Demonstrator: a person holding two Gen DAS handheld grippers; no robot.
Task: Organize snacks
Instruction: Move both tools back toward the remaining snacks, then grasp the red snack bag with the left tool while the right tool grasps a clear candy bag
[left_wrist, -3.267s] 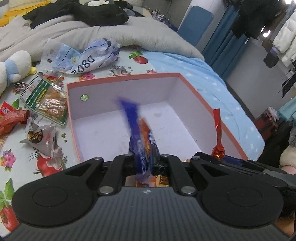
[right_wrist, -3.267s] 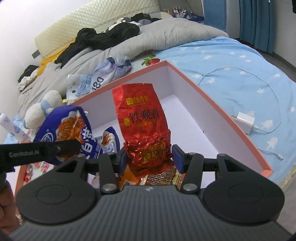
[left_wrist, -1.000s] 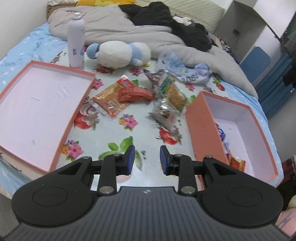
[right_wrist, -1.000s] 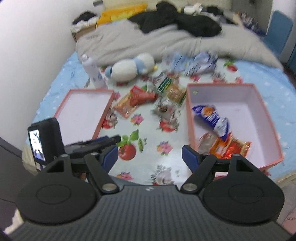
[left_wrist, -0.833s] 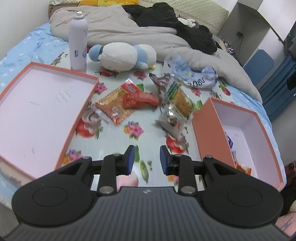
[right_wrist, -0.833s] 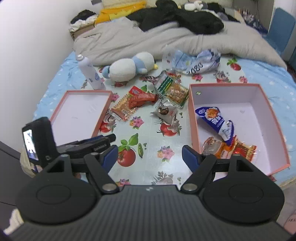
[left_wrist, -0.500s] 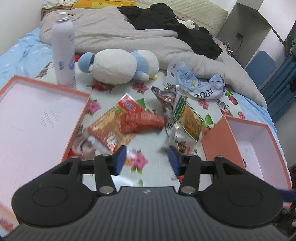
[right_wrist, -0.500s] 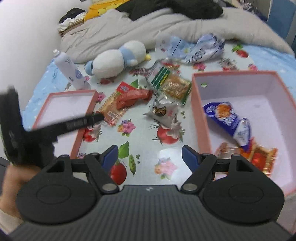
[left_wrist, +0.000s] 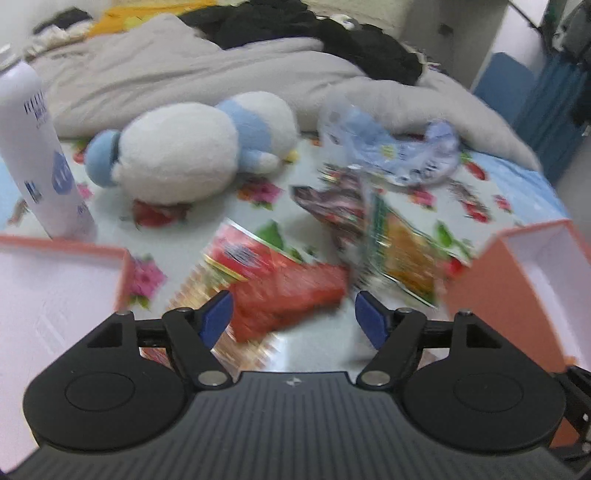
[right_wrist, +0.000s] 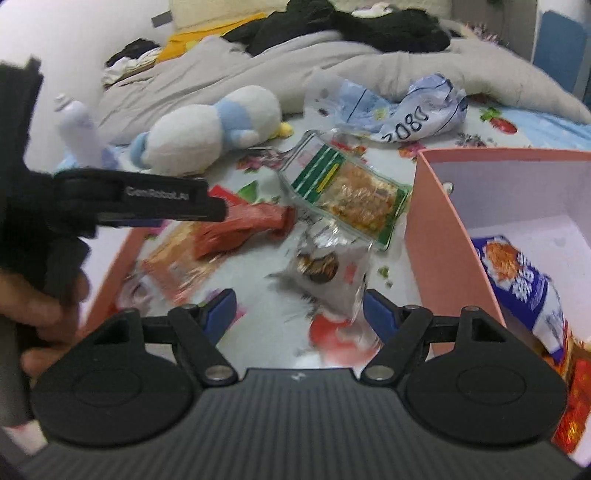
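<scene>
Both grippers are closing in on fresh snacks: the left gripper (left_wrist: 291, 317), jaws opening and empty, is framing the crinkly red packet (left_wrist: 288, 291) left of the box (right_wrist: 432, 236). The right gripper (right_wrist: 299, 310), jaws spread and empty, is nearing the glossy silver pouch (right_wrist: 325, 273) just beside the box wall; judging by this, each must sink and pinch soft foil.

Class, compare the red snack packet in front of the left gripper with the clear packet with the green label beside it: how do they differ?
The red snack packet is opaque; the clear green-labelled packet shows golden pieces inside. The red one lies atop an orange packet; the clear one overlaps a silver packet. Both lie on the floral cloth, outside the boxes.
</scene>
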